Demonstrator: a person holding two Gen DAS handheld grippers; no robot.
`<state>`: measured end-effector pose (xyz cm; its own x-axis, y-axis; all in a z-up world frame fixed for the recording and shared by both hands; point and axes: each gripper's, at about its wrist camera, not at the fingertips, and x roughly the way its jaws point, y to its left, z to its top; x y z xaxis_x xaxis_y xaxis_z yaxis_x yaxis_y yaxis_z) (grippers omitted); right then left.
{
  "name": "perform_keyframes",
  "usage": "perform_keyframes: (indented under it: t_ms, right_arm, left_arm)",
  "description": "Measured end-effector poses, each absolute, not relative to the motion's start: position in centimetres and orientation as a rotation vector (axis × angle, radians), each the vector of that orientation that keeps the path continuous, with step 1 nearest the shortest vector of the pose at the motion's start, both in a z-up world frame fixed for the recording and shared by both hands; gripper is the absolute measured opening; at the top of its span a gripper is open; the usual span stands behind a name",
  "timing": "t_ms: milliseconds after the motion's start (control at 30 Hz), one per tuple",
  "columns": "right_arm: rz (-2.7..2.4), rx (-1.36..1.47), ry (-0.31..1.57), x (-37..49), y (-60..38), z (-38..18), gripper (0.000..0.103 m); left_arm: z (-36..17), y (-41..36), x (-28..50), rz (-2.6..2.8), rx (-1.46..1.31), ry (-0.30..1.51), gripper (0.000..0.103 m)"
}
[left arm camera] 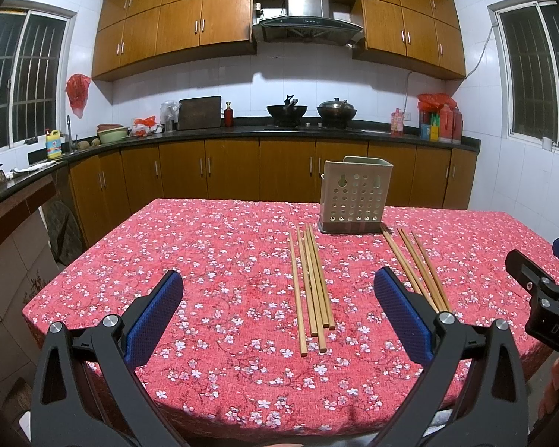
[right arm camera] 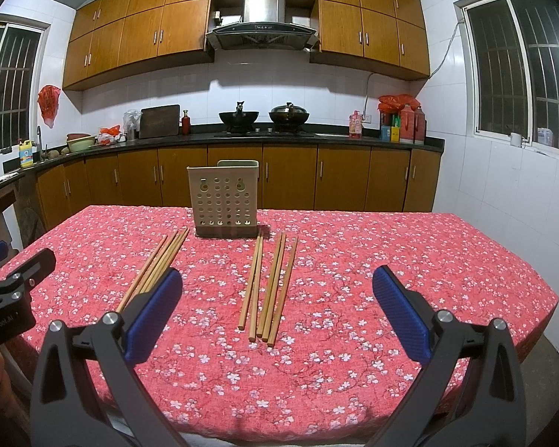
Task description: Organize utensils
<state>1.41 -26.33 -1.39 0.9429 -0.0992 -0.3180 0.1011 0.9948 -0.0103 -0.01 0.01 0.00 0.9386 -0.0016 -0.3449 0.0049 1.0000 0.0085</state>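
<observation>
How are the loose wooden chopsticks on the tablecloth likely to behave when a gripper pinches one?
The chopsticks look like thin, stiff wood, so probably rigid and light. They lie flat on the soft quilted tablecloth, so the fingers may press into fabric. Packed side by side, neighbours would likely shift or get pinched along.

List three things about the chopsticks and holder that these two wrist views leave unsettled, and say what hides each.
1. Inside of the holder: both views, hidden by its front wall.
2. Near ends of the right chopstick group: left wrist view, behind a blue pad.
3. Near ends of the left chopstick group: right wrist view, behind a pad.
</observation>
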Motion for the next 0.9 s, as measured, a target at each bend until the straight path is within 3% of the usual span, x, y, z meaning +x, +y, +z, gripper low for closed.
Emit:
perform_keyframes:
  t_ms: [467, 667, 900]
  right_arm:
    - [-0.099, 0.045, 0.374, 2.4, -27.0, -2.1, 0.099]
    - [-0.130, 0.224, 0.601, 6.5, -30.7, -4.8, 0.099]
    - [-0.111, 0.325, 0.751, 11.9, -33.0, -6.6, 0.060]
  left_arm:
    - [-0.8, 1.2, 1.6, 0.014, -0.041, 0.437, 0.101]
    - [-3.7, 3.7, 5.2, 0.088, -0.105, 0.638, 0.101]
    - [-4.8, 5.2, 8.5, 0.024, -0.152, 0.740, 0.101]
